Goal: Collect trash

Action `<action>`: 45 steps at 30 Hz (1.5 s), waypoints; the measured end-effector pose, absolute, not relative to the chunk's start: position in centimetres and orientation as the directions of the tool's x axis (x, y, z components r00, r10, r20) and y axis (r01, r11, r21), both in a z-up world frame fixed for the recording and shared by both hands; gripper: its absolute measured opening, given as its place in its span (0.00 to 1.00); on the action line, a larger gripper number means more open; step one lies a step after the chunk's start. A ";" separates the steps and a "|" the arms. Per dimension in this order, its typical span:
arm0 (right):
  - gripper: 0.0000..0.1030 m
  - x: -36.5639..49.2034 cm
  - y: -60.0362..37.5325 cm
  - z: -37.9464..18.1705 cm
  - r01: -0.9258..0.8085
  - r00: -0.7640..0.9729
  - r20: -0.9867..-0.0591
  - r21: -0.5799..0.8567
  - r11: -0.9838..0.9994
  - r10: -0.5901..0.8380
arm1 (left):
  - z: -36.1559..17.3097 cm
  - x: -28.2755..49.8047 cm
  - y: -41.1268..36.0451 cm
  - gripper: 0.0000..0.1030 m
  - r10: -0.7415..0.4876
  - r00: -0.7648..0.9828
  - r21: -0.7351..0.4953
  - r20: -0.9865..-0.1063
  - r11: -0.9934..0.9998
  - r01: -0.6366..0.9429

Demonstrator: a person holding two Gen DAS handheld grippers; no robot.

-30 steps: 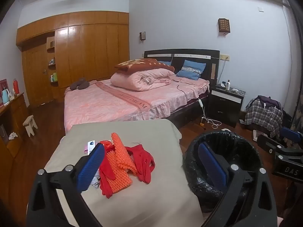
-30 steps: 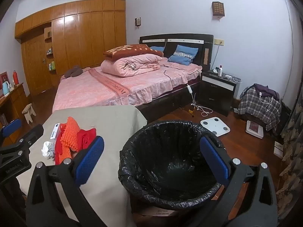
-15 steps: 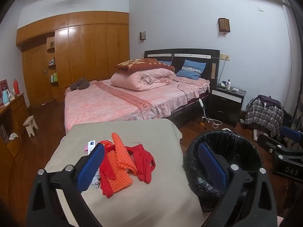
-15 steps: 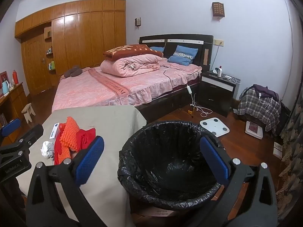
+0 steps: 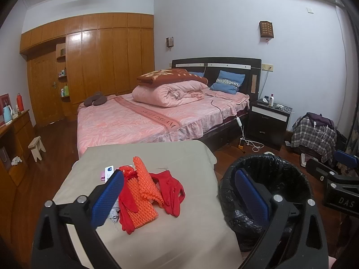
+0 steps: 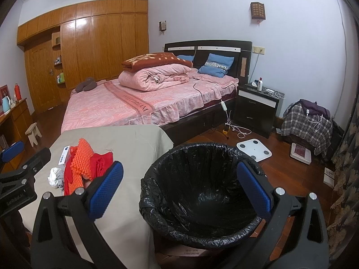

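A: Table point(image 5: 143, 154) edge status?
B: Trash pile point(image 5: 143, 190) at 10 o'clock, mid-table; bin point(image 6: 202, 201) beside its right edge.
A: Tools?
B: Left gripper point(image 5: 179, 197) and right gripper point(image 6: 181, 190): jaws wide apart (holding nothing).

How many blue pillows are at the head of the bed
2: one blue pillow leans on the headboard on the nightstand side; a second peeks out behind the folded brown blanket. More may be hidden.
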State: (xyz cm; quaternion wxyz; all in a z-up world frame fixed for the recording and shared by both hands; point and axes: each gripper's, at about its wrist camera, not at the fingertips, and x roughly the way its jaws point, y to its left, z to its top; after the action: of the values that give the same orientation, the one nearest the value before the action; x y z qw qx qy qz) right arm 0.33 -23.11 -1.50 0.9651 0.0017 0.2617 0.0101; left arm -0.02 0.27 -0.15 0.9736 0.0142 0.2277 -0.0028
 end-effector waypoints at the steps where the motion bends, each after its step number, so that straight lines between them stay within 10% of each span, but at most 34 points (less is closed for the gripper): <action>1: 0.95 0.4 -23.1 -1.5 -0.018 0.863 -0.506 0.008 1.000 0.020 | -0.2 0.0 0.3 0.94 0.001 0.896 0.026 -0.444 1.000 0.012; 45: 0.95 0.5 -23.3 -1.6 -0.019 0.861 -0.508 0.016 1.000 0.025 | -0.2 0.0 0.3 0.94 0.003 0.896 0.028 -0.445 1.000 0.011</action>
State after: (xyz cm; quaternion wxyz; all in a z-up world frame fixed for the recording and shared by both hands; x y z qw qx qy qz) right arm 0.54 -23.33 -1.57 0.9646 0.0052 0.2635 0.0115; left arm 0.01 0.26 -0.16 0.9735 0.0151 0.2283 -0.0022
